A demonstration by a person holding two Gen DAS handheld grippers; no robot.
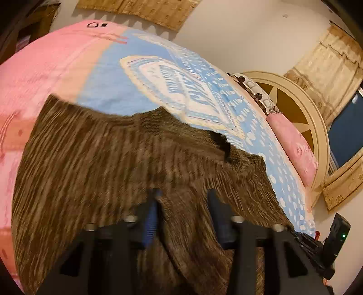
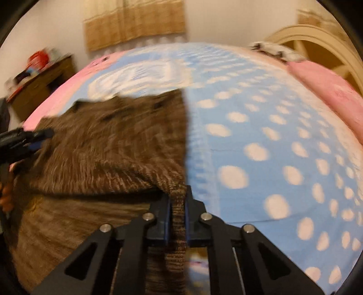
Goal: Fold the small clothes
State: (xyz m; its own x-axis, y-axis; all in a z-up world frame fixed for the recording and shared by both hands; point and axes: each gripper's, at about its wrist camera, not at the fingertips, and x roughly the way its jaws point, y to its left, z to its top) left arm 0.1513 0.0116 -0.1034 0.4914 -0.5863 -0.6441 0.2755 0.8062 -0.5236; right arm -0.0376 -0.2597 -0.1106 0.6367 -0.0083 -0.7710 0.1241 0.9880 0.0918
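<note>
The right gripper (image 2: pixel 177 204) is clenched on a narrow bunched fold of the brown knitted garment (image 2: pixel 109 140), the ribbed cloth pinched between its two blue-padded fingers (image 2: pixel 166 217) and hanging down below them in a strip. From that pinch the knit rises in a raised ridge and spreads away to the left over the bed (image 2: pixel 261 140), its far edge lying against the white and blue printed panel of the bedspread. The left gripper (image 1: pixel 182 199) has its fingers (image 1: pixel 150 217) set apart, with a fold of the same brown garment (image 1: pixel 109 158) lying between them; whether they press on the cloth cannot be told from this view. In the right wrist view the left gripper (image 2: pixel 34 138) shows at the garment's left edge, touching the knit, blurred by motion. The garment lies on the near part of the bed, spread wide, with a dark notch in its far edge. The bedspread (image 1: pixel 158 95) is light blue with white dots, and pink toward the far left corner (image 1: pixel 45 68). A pink pillow (image 1: pixel 292 145) lies along the head edge of the bed beside a patterned pillow (image 1: pixel 256 90), against a cream arched headboard (image 1: pixel 317 127). A wooden dresser (image 2: pixel 40 84) stands beyond the far left corner of the bed, and tan curtains (image 2: pixel 133 20) hang on the wall behind.
</note>
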